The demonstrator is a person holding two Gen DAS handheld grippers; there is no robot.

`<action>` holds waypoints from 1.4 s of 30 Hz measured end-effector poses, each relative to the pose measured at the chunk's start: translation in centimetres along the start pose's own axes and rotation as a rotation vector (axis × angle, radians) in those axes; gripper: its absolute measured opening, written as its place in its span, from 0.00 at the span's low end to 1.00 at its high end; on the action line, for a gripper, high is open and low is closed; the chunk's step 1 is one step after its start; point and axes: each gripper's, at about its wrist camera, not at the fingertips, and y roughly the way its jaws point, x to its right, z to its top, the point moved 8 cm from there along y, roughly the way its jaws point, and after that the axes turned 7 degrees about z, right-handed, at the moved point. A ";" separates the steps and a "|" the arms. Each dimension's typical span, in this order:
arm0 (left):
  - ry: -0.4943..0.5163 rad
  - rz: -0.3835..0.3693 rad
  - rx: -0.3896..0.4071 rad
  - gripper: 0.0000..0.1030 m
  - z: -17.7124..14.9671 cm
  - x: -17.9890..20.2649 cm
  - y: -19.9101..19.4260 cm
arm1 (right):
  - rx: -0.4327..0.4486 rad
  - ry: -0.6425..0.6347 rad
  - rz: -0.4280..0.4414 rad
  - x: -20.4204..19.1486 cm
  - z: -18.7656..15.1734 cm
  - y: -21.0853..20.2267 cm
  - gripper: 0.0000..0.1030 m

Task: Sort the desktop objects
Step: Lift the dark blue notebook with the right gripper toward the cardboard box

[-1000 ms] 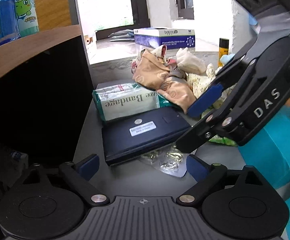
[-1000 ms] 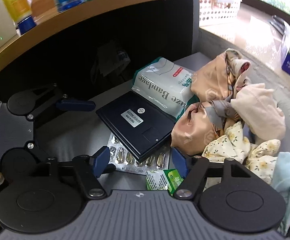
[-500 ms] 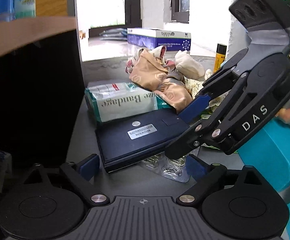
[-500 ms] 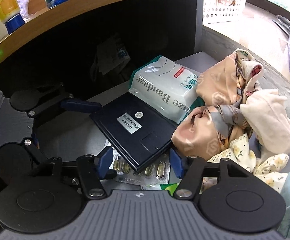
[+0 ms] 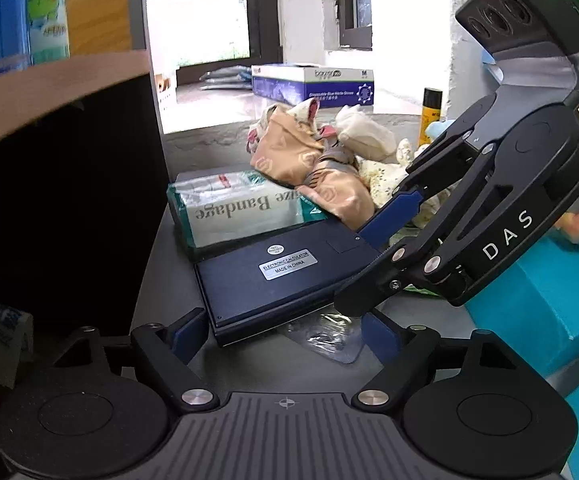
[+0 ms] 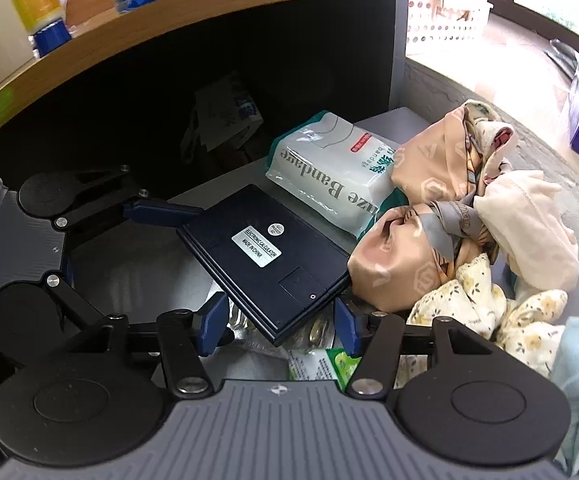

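A dark blue calculator (image 5: 281, 276) (image 6: 265, 256) lies face down on the grey desk, its label up, partly over a blister pack of capsules (image 5: 329, 336) (image 6: 317, 332). My left gripper (image 5: 285, 336) is open, and the calculator's near corner sits between its blue pads. One of its fingers (image 6: 161, 212) touches the calculator's left corner in the right wrist view. My right gripper (image 6: 279, 322) (image 5: 373, 256) is open too, its pads on either side of the calculator's other end. A hand holds it at the right edge.
A gauze bandage pack (image 5: 233, 208) (image 6: 329, 176) lies behind the calculator, beside a pile of cloths (image 5: 321, 168) (image 6: 449, 240). A wooden shelf (image 6: 209, 12) with bottles overhangs a dark recess at the left. A teal box (image 5: 537, 292) stands to the right, and a green sachet (image 6: 341, 364) lies near.
Both grippers have moved in closer to the calculator, which now reaches between each pair of pads. The left gripper's finger has come up against the calculator's corner.
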 end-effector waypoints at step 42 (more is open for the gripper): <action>0.327 0.035 0.244 0.57 4.0 19.3 -16.1 | 0.281 0.101 -0.164 -6.0 -15.3 -22.6 0.60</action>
